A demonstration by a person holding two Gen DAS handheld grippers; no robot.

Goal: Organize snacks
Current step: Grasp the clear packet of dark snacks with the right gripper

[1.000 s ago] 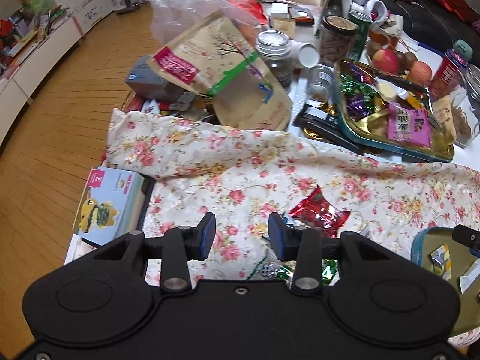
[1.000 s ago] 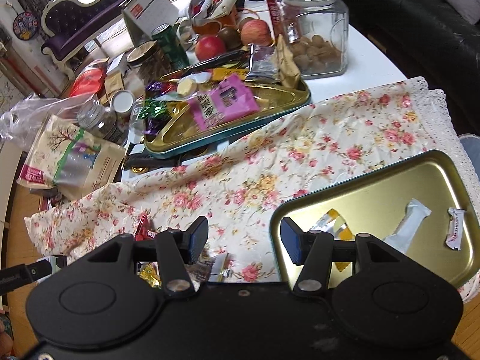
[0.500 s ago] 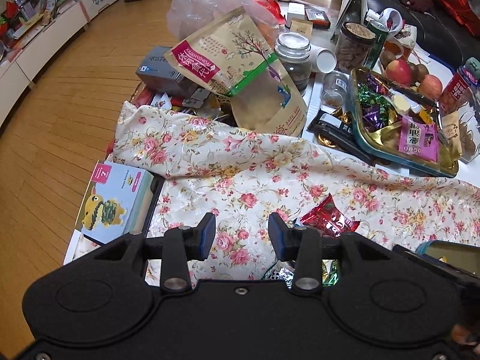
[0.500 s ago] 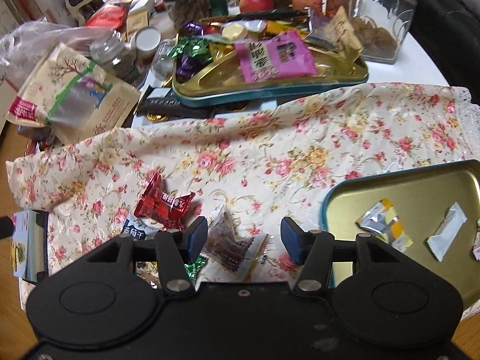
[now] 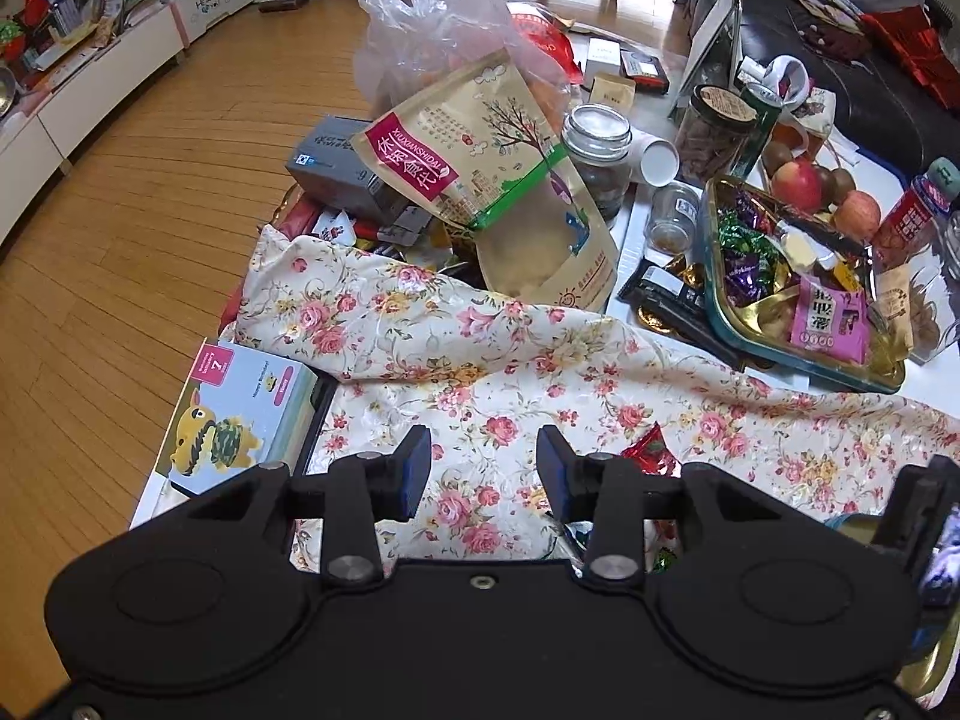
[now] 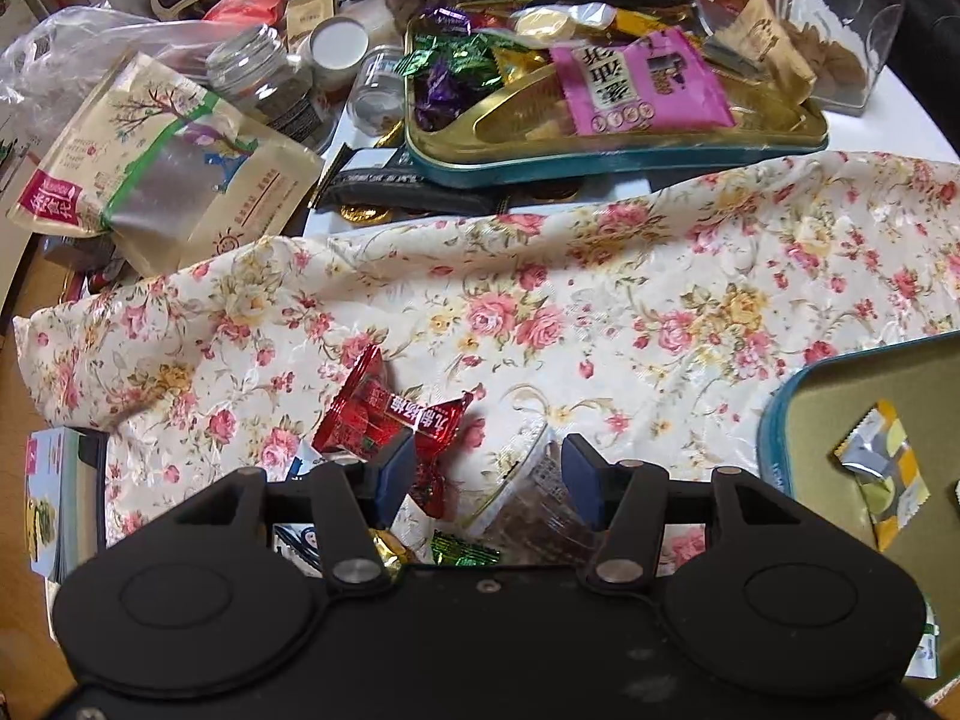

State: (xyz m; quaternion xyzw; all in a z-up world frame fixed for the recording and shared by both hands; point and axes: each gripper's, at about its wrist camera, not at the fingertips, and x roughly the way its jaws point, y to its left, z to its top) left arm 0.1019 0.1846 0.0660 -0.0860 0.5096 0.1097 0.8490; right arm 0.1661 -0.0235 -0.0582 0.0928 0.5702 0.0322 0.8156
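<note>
Loose snacks lie on a floral cloth (image 6: pixel 600 276): a red wrapped candy (image 6: pixel 384 414), a clear packet of dark snack (image 6: pixel 534 504), a gold candy (image 6: pixel 390 546) and a green one (image 6: pixel 465 555). My right gripper (image 6: pixel 489 474) is open, low over the clear packet, its left finger by the red candy. A gold tray with a teal rim (image 6: pixel 780 414) at right holds a silver-yellow packet (image 6: pixel 882 468). My left gripper (image 5: pixel 483 471) is open and empty above the cloth (image 5: pixel 480 360); the red candy (image 5: pixel 651 450) shows by its right finger.
A full gold tray of sweets (image 6: pixel 612 156) stands at the back, also in the left wrist view (image 5: pixel 798 360). A large paper snack bag (image 5: pixel 480 180), jars (image 5: pixel 597 162), apples (image 5: pixel 795 183) and a plastic bag (image 5: pixel 432 30) crowd the far side. A cartoon box (image 5: pixel 234 420) lies at left.
My right gripper has swung left from over the near gold tray and come down onto the loose snacks. My left gripper has drawn back a little, still open.
</note>
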